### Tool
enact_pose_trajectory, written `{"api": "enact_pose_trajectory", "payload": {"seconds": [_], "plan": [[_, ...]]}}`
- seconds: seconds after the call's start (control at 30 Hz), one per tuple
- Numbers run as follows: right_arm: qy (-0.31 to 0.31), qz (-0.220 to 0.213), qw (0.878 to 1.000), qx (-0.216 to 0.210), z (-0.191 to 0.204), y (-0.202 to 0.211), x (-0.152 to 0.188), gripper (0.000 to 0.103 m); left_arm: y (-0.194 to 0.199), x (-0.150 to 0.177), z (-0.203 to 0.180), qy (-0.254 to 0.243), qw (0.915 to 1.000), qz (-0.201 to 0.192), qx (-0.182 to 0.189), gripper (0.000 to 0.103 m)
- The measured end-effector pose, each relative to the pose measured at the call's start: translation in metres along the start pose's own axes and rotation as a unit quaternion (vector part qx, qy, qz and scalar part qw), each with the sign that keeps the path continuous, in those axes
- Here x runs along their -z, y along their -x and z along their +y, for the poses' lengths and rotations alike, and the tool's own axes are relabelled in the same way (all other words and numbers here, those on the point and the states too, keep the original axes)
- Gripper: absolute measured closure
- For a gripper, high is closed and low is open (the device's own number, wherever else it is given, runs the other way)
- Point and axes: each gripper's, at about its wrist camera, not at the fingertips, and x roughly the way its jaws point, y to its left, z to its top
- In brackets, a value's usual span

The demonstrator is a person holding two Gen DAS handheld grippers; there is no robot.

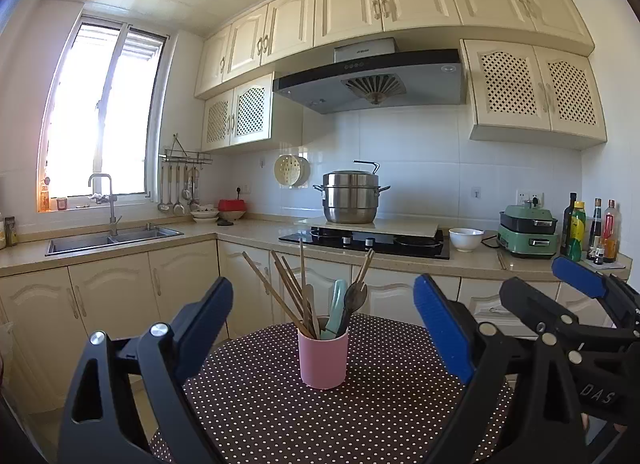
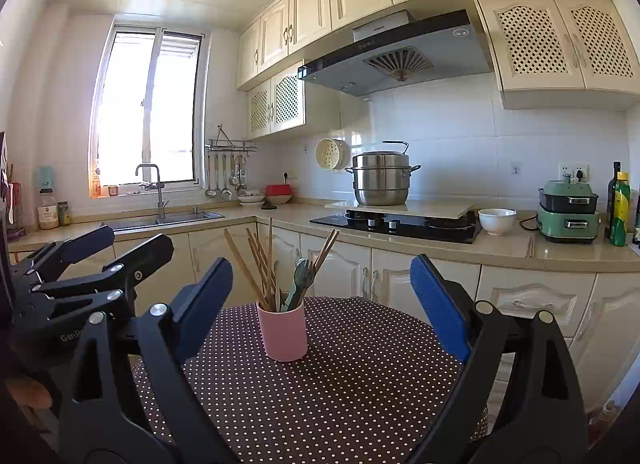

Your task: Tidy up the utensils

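A pink cup (image 1: 323, 358) is seen standing upright on a round table covered with a dark, white-dotted cloth (image 1: 360, 416). Inside the cup, wooden chopsticks (image 1: 290, 296), a pale teal handle (image 1: 335, 314) and a dark spoon (image 1: 354, 298) are held, all leaning outward above the rim.

From the left wrist view, the cup is framed between the two blue-padded fingers of the left gripper (image 1: 323, 324), ahead of them and apart from both pads; the jaws are spread wide and nothing is pinched. The right gripper (image 1: 568, 284) is seen at the right edge of that view, beside the table and well apart from the cup.

From the right wrist view, the cup (image 2: 282, 334) lies ahead of the right gripper (image 2: 322, 308), nearer its left finger than its right, touched by neither. These jaws are likewise spread wide, with nothing gripped. The left gripper (image 2: 116, 248) is seen at the left, also parted.

Behind the table, a counter with a sink (image 2: 168, 219), a black hob (image 2: 400, 225) bearing a steel steamer pot (image 2: 382, 179), a white bowl (image 2: 497, 221) and a green appliance (image 2: 568, 209) are visible.
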Motion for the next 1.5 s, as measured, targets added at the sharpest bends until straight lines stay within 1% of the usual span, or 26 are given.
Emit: {"api": "enact_pose_trajectory", "payload": {"seconds": [0.37,0.57,0.7,1.5], "plan": [[-0.006,0.003,1.0,0.0,-0.0037,-0.0009,0.0015,0.013,-0.0029,0.0008,-0.0015,-0.004,1.0,-0.003,0.001,0.013],[0.0,0.004,1.0,0.006,-0.0028,-0.0009,0.0014,0.013,-0.004,0.0023,-0.0004,-0.007,1.0,-0.005,-0.003,0.013],[-0.001,0.004,1.0,0.005,-0.0015,0.0,0.0024,0.013,-0.0055,0.0038,0.0014,-0.001,1.0,-0.003,0.003,0.013],[-0.007,0.01,1.0,-0.001,-0.002,-0.005,0.0038,0.013,-0.0061,0.0068,0.0049,-0.007,1.0,-0.002,-0.002,0.013]]}}
